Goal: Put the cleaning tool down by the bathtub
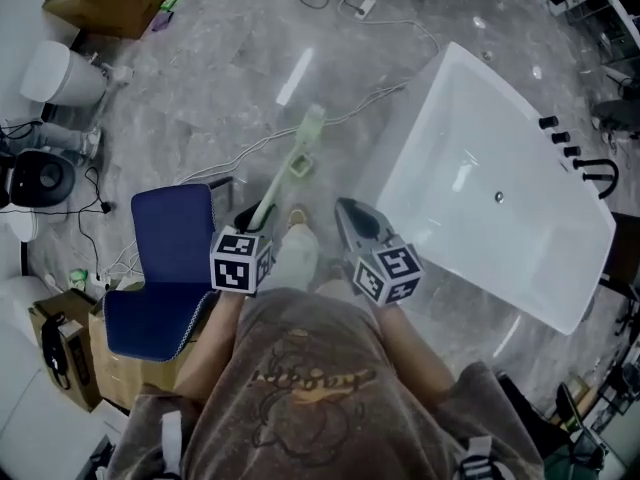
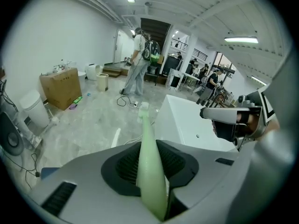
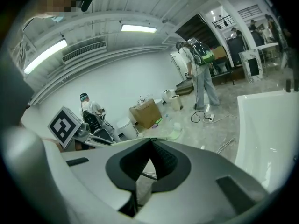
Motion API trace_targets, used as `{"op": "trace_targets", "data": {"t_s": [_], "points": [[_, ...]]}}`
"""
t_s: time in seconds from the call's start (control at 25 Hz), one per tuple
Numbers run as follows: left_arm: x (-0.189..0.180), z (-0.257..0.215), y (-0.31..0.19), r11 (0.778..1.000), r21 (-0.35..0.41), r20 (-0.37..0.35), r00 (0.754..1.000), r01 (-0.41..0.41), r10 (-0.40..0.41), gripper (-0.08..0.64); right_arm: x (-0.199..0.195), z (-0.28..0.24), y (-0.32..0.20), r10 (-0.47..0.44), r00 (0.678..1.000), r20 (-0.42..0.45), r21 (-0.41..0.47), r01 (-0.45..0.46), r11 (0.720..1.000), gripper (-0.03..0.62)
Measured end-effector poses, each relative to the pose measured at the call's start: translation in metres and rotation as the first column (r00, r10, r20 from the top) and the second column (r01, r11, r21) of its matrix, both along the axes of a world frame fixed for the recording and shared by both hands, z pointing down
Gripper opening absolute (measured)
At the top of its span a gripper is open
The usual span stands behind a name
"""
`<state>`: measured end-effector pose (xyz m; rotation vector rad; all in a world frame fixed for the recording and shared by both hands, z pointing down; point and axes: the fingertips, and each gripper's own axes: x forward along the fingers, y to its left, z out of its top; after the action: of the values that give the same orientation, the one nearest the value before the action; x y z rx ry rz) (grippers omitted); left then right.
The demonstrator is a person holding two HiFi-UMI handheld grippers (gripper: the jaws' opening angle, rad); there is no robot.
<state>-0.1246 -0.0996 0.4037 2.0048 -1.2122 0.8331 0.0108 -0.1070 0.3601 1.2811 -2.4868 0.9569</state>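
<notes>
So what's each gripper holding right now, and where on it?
Left gripper clamps the green brush by the near end of its handle. Right gripper holds nothing, jaws shut.

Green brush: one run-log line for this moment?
left tongs: shut on green brush | right tongs: shut, empty | brush not yet down by bathtub

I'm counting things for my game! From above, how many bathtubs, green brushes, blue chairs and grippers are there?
White bathtub: 1
Green brush: 1
Blue chair: 1
Grippers: 2, the left gripper holding the green brush, and the right gripper with nothing in it
Total: 5
</notes>
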Motion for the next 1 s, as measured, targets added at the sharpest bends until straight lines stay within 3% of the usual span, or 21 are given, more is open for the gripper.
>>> {"op": "trace_targets", "data": {"t_s": [1.0], "points": [[-0.021, 0.192, -0.060, 0.991, -0.132, -0.010, 0.999, -0.037, 0.036, 0.104, -0.025, 0.188, -0.064, 0.030, 0.995, -0.092, -0.114, -0.040, 0.993, 0.000]]}}
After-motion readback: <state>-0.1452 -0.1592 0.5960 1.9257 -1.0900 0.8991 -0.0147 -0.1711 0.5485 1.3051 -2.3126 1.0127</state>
